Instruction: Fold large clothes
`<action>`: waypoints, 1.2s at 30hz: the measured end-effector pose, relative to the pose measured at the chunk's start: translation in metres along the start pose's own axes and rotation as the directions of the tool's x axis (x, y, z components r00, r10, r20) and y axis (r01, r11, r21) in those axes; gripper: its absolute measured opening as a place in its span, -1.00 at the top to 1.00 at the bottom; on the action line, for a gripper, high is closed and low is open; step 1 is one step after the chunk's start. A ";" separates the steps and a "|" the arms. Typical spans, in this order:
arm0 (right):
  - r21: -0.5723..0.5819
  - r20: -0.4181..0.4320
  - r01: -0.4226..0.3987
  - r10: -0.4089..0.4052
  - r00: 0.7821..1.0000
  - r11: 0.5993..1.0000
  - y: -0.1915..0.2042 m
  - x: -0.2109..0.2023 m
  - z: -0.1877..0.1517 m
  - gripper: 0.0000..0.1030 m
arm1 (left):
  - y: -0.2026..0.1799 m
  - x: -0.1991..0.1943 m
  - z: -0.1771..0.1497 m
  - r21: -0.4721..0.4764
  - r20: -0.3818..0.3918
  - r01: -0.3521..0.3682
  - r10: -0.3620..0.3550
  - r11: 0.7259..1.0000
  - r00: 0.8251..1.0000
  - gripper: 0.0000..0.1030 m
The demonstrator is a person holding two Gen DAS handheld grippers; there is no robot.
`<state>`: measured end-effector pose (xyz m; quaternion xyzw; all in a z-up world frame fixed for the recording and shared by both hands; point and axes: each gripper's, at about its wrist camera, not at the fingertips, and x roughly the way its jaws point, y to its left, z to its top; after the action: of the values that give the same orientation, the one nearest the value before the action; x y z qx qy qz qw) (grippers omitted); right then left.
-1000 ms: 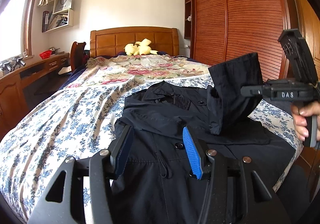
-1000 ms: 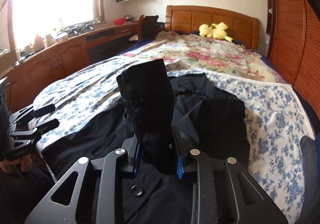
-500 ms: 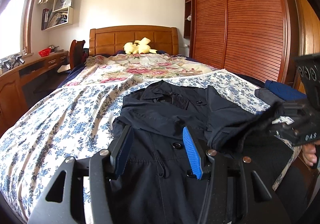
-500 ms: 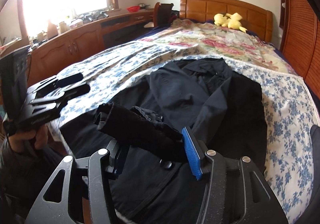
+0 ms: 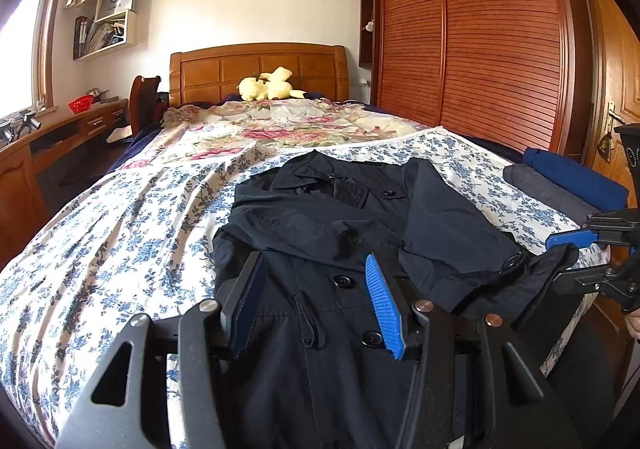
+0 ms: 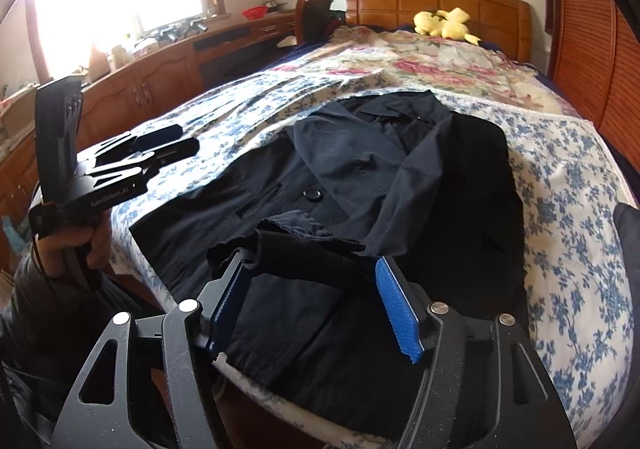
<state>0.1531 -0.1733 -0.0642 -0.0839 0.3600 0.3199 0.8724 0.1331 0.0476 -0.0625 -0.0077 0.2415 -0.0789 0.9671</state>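
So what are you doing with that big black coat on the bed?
A person is folding the dark coat on the flowery bedspread, with a gripper in each hand. The right gripper has laid the sleeve across the coat's front; its jaws have just been opening, with the cuff loose between them. The left gripper hovers open over the coat, holding nothing.

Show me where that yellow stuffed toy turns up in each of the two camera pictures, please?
Left wrist view: the yellow stuffed toy sits just above the picture's centre, against the headboard.
Right wrist view: the same toy lies upper right, again at the headboard.
Shared landmark: the dark coat spread on the bed, nearer the camera than the toy in both.
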 end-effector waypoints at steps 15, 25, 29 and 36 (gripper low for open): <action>0.024 0.032 0.082 -0.082 0.996 0.996 -0.016 -0.032 -0.011 -0.36 | -0.037 0.013 -0.016 0.019 -0.079 0.103 -0.102 0.994 0.992 0.02; 0.070 0.009 0.162 -0.163 0.987 0.984 -0.049 -0.029 -0.028 -0.36 | -0.099 0.016 -0.039 0.083 -0.156 0.229 -0.214 0.970 0.964 0.02; 0.091 0.011 0.192 -0.194 0.981 0.977 -0.061 -0.036 -0.034 -0.36 | -0.126 0.020 -0.042 0.106 -0.189 0.288 -0.265 0.952 0.946 0.02; 0.137 0.019 0.238 -0.243 0.970 0.961 -0.083 -0.054 -0.042 -0.36 | -0.166 0.026 -0.052 0.078 -0.270 0.430 -0.396 0.899 0.878 0.02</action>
<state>0.1515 -0.2808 -0.0647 -0.0628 0.3522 0.1881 0.9147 0.1070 -0.1192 -0.1119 0.0164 0.3468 -0.3003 0.8884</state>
